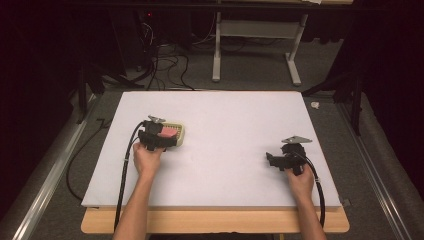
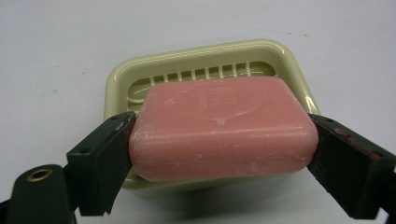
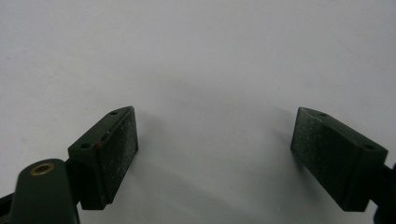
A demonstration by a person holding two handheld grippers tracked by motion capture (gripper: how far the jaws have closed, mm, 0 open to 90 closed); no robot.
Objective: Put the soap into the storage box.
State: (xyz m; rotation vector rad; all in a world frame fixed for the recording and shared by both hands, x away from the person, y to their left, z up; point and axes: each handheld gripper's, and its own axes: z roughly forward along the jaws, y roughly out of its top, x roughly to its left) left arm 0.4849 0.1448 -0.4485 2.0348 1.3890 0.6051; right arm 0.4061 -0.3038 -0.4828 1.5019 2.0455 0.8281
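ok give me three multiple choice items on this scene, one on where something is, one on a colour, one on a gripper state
1. Where is the soap dish?
A. on the table's left part, at the left gripper
B. beside the right gripper
C. on the floor

2. What colour is the soap bar?
A. white
B. pink
C. blue

3. How does the right gripper stand?
A. shut on the soap
B. shut on nothing
C. open, with bare table between its jaws

Answers: 1 A, the high view shows the dish by the left hand. 2 B, the left gripper view shows a pink bar pressed between the jaws. 3 C, the right gripper view shows the jaws wide apart.
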